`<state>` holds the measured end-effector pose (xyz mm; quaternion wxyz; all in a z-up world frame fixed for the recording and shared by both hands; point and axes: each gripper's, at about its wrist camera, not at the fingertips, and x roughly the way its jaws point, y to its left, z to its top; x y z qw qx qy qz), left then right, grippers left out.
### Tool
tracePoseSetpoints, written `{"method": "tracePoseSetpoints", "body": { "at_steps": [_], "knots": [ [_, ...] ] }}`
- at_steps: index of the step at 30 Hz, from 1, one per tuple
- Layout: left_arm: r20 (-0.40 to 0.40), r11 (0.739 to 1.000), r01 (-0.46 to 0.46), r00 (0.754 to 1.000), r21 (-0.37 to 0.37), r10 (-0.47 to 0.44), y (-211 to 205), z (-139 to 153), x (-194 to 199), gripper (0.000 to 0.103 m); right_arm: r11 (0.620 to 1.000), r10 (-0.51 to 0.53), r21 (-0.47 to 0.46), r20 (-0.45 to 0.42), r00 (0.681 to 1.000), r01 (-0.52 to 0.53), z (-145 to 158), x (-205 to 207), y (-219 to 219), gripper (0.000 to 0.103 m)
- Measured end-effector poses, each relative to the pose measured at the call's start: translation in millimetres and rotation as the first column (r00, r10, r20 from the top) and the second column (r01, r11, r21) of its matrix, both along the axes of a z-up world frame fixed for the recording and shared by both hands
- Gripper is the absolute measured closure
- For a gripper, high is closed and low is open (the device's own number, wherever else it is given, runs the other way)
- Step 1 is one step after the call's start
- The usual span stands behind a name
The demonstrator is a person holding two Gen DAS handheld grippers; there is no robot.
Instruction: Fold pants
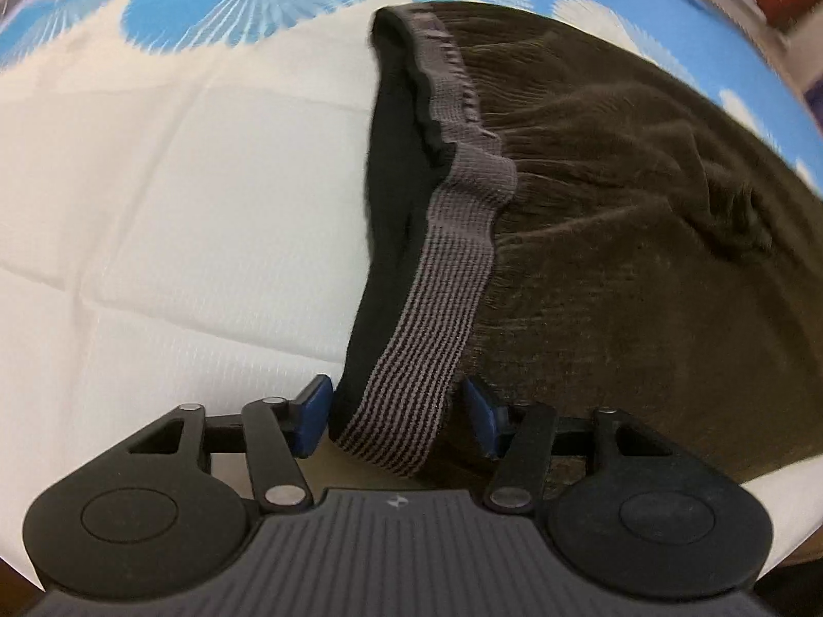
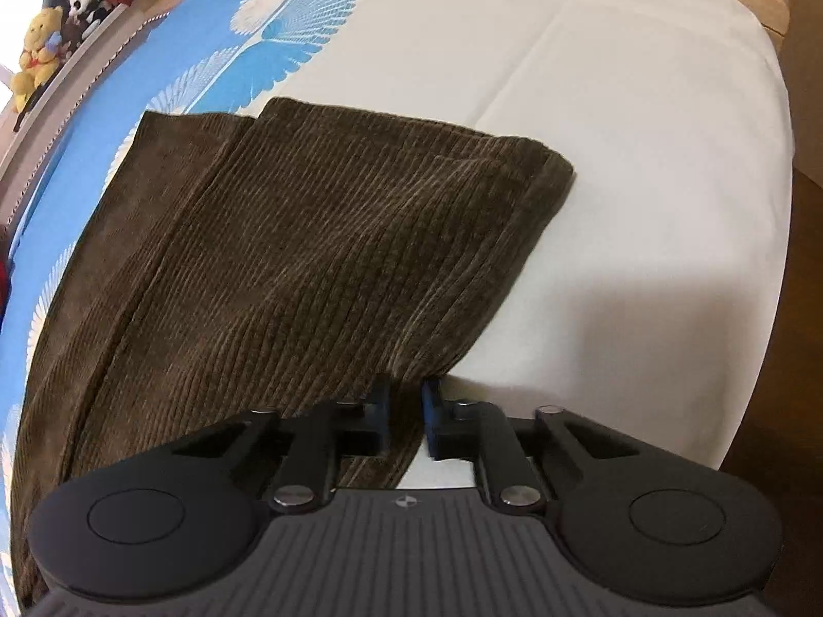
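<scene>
The brown corduroy pants (image 1: 643,236) lie flat on a bed, right in front of both tongs. They look folded once along their length, with one leg on top of the other. Their grey striped stretchy waistband (image 1: 437,277) runs away from the left tongs (image 1: 396,416). The near end of that band sits between the two blue pads (image 1: 314,411). The pads stand apart and do not seem to press on it, so the left tongs are spread around the band, not pinching it.

The right tongs (image 2: 406,421) are pressed together on the near edge of the pant leg (image 2: 319,257). A thin strip of brown cloth is squeezed between them. The leg cuffs (image 2: 550,180) lie farther out, ahead and a little to the right of these tongs.

Under the pants is the white and blue bed cover with big feather shapes (image 2: 591,103). Far off to the left of the right tongs, a yellow teddy bear (image 2: 38,46) sits on a shelf.

What could go wrong? The right tongs may hold only the top layer, so the leg below could stay behind when lifted. The left tongs may close on just the band's tip, and it could slip out. If only one side goes up, the pants will twist and the fold will come out crooked.
</scene>
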<state>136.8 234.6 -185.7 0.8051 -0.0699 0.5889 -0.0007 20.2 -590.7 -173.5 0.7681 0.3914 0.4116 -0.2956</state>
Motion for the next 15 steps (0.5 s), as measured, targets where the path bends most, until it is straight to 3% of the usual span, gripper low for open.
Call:
{"method": "tracePoseSetpoints", "body": {
  "at_steps": [1,2,7,11,13,15],
  "knots": [
    [0.012,0.999,0.027,1.0,0.021,-0.027,-3.8,2.5,-1.8,0.065,1.0,-0.002,-0.002,0.017,1.0,0.002,4.0,-0.9,-1.0,0.096],
    [0.022,0.999,0.043,0.999,0.02,-0.043,-6.1,4.0,-2.1,0.071,1.0,-0.002,-0.009,0.036,0.999,0.003,8.9,-1.9,-1.5,0.096],
    [0.134,0.997,0.078,0.988,0.009,-0.078,-6.9,44.9,-13.9,0.077,0.998,0.021,-0.062,0.137,0.99,-0.013,37.8,-10.4,1.1,0.097],
    [0.243,0.998,0.046,0.969,-0.049,-0.032,10.3,88.4,-41.0,0.077,0.994,0.053,-0.101,0.213,0.976,-0.032,60.0,-20.0,5.4,0.097],
    [0.219,0.998,0.046,0.975,-0.035,-0.037,14.0,87.6,-49.4,0.077,0.992,0.065,-0.118,0.189,0.98,-0.043,63.1,-22.5,4.8,0.097],
    [0.154,0.998,0.056,0.987,-0.002,-0.055,11.7,75.5,-47.9,0.077,0.992,0.064,-0.115,0.093,0.994,-0.053,55.8,-20.9,2.5,0.097]
  ]
}}
